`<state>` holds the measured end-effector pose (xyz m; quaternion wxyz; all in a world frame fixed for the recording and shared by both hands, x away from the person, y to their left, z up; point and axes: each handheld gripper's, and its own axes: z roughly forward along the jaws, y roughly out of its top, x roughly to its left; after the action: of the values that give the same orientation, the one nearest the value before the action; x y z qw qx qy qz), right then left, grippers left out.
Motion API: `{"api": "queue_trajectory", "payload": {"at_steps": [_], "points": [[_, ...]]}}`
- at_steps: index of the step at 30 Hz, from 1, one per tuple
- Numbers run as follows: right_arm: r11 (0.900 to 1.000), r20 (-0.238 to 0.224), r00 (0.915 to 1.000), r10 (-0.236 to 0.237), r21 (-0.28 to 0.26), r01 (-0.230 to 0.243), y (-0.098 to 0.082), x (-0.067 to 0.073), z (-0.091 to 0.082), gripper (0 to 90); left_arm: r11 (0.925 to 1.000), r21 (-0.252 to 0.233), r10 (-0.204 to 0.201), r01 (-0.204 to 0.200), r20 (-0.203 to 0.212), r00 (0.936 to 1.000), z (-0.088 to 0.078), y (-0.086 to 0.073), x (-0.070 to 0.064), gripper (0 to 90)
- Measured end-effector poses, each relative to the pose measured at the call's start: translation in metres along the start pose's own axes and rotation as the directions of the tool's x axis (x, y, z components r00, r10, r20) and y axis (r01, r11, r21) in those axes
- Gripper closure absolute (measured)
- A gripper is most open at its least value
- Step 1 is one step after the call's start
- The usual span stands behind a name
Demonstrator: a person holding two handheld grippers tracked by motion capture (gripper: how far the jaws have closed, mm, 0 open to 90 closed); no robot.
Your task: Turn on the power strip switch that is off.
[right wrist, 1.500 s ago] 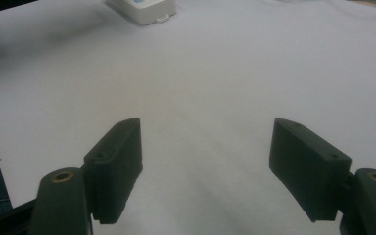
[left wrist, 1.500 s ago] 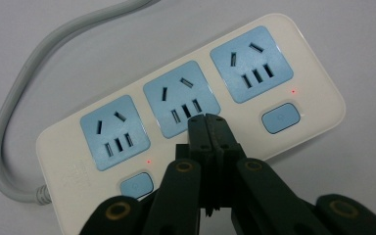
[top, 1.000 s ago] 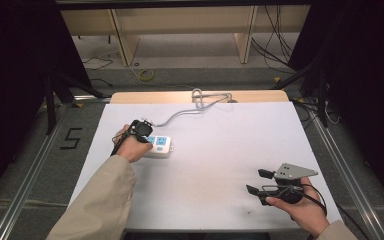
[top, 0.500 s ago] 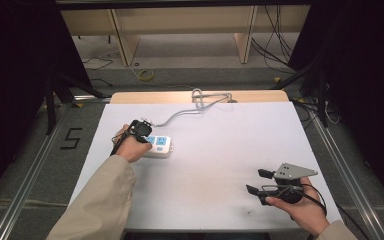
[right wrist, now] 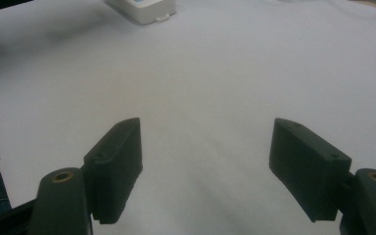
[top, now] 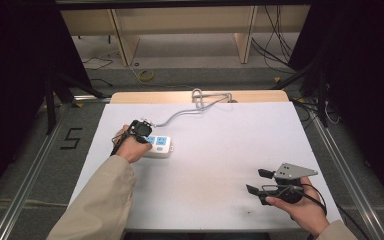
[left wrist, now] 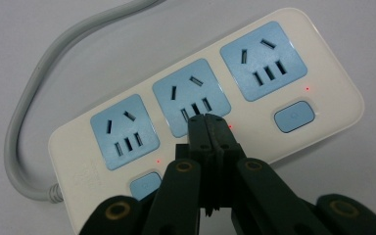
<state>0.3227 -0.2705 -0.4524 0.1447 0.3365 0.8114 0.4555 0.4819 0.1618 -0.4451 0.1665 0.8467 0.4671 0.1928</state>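
Power strip (top: 159, 145): white, three blue sockets, on the table (top: 220, 165) at about ten o'clock from centre, grey cord (top: 180, 116) running off toward twelve.

Left gripper (left wrist: 208, 128): jaws pressed together, tips at the middle socket's switch, unmoved over the last second; likely a button press in hand.

Right gripper (top: 260, 181): jaws apart, empty, parked at five o'clock, likewise unmoved.
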Motion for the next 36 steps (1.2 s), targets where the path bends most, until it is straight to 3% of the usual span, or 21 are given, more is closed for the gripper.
{"api": "queue_trajectory", "payload": {"at_steps": [18, 27, 36], "points": [[1.0, 0.001, 1.0, 0.004, -0.004, -0.004, 0.0001, -0.0009, -0.0007, 28.5, 0.9998, -0.018, -0.009, 0.009, 0.011, 0.9999, -0.0009, -0.0007, 0.0027, 90.0], [1.0, 0.001, 1.0, 0.005, -0.004, -0.005, 0.0, -0.0011, -0.0008, 28.6, 0.9981, -0.033, -0.05, 0.052, 0.059, 0.997, -0.0014, -0.0005, 0.0041, 89.9], [1.0, 0.001, 1.0, 0.006, -0.004, -0.006, 0.0001, -0.0011, -0.0009, 28.5, 0.9971, -0.04, -0.063, 0.065, 0.055, 0.9965, -0.0022, -0.0008, 0.0046, 89.8]]}}
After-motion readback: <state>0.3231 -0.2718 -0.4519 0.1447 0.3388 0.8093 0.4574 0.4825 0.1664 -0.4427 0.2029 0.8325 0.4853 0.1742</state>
